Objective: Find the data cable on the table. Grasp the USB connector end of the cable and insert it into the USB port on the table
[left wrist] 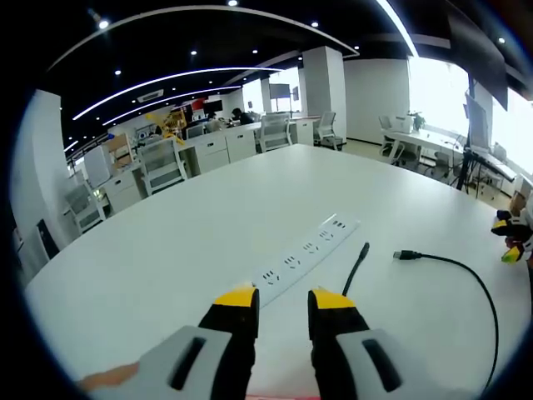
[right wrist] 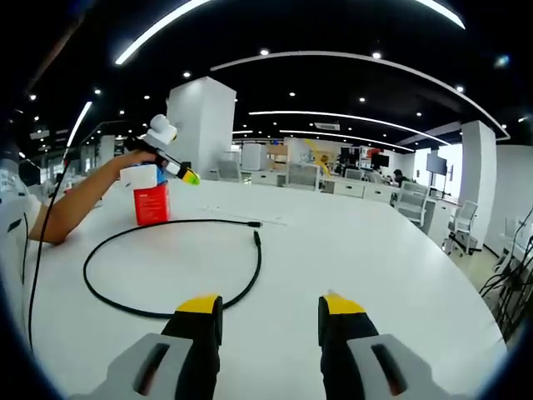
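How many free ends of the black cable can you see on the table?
2: in the left gripper view, one end lies beside the power strip; the other lies just right of it. Cable loops away.

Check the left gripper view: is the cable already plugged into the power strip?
No. Both ends of the black cable lie loose on the white table, beside the power strip.

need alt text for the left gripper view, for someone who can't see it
A white power strip lies on a white table just ahead of the open left gripper. To its right a black cable curves across the table, its two connector ends lying apart, near the strip. An open-plan office with desks and chairs is behind.
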`<state>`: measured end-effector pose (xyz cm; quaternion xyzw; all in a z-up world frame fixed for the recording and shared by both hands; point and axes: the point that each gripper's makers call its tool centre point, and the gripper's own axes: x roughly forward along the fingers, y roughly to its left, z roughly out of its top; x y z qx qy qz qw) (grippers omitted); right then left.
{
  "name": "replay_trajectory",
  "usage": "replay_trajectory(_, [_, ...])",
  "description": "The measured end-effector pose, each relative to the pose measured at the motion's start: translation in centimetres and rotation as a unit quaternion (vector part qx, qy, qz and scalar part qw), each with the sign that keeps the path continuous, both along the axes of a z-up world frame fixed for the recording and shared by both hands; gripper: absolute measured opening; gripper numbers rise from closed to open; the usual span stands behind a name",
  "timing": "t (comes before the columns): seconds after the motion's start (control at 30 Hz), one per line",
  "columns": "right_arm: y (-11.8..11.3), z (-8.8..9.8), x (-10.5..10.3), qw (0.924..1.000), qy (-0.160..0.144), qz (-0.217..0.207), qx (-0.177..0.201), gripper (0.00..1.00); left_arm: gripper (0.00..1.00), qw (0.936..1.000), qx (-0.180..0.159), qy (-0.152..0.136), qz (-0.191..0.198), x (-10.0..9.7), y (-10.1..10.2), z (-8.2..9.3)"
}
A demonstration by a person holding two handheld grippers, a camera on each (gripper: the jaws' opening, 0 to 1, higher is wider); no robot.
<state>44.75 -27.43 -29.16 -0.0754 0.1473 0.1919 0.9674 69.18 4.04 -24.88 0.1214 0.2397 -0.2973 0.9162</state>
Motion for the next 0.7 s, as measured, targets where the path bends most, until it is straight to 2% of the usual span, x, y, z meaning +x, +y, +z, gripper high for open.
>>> replay_trajectory(0.7, [-0.12, -0.25, -0.09, 1.0, 0.003, -0.002, 0.001, 0.48, 0.24, 1.0, -0.002, -0.001, 0.0, -0.06, -0.01, 0.05])
